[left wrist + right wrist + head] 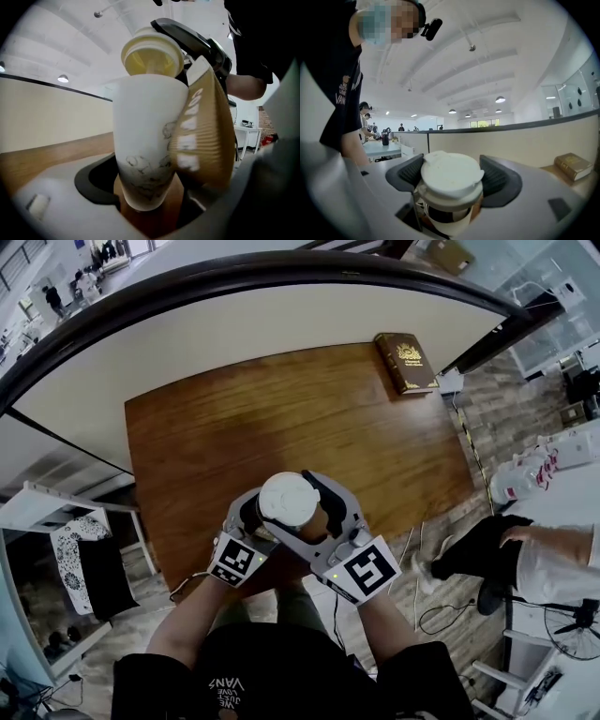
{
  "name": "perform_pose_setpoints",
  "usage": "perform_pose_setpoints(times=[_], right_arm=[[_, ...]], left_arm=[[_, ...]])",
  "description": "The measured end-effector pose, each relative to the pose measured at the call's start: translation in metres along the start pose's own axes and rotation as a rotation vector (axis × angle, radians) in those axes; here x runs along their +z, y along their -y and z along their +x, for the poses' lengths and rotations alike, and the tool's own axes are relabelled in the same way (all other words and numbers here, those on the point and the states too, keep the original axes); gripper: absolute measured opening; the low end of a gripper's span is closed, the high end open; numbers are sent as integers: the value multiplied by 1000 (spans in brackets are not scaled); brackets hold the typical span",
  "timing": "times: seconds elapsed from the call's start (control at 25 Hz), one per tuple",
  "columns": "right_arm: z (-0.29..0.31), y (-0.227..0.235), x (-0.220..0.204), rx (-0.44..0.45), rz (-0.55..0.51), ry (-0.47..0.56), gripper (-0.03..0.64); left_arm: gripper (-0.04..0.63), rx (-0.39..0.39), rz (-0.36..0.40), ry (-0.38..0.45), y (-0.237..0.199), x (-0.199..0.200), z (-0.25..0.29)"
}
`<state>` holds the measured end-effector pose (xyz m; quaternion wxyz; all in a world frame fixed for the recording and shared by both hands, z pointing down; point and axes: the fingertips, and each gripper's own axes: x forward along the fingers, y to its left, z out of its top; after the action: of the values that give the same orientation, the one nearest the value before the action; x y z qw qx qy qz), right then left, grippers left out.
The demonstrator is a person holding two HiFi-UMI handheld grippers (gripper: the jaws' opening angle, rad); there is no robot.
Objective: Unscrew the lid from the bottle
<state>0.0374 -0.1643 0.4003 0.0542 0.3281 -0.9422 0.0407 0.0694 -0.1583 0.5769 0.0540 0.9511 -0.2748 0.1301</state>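
The bottle is a white cup-shaped vessel (145,140) with faint drawings and a brown ribbed sleeve (204,136), held over the near edge of the wooden table (281,418). Its cream-white lid (289,500) sits on top, slightly tilted in the left gripper view (152,52). My left gripper (145,192) is shut on the vessel's lower body. My right gripper (452,180) is shut on the lid (451,174), with a dark ribbed pad (499,180) on each side. In the head view both grippers (251,521) (323,512) meet around the lid. The vessel's base is hidden.
A brown book (406,362) lies at the table's far right corner, also seen in the right gripper view (574,165). A curved white partition (234,324) borders the table's far side. A seated person's arm (553,559) and cables on the floor are to the right.
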Motion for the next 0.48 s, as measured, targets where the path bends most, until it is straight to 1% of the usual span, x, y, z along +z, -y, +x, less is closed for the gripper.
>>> perform_pose_setpoints(times=[0.08, 0.28, 0.48], right_arm=[[-6, 3, 11, -21, 10, 11, 348], [-21, 10, 40, -77, 46, 77, 348], [-37, 12, 64, -152, 39, 130, 348]], left_arm=[[377, -2, -9, -15, 0, -4, 1], [377, -9, -27, -83, -1, -20, -2], [377, -7, -39, -66, -8, -15, -25]])
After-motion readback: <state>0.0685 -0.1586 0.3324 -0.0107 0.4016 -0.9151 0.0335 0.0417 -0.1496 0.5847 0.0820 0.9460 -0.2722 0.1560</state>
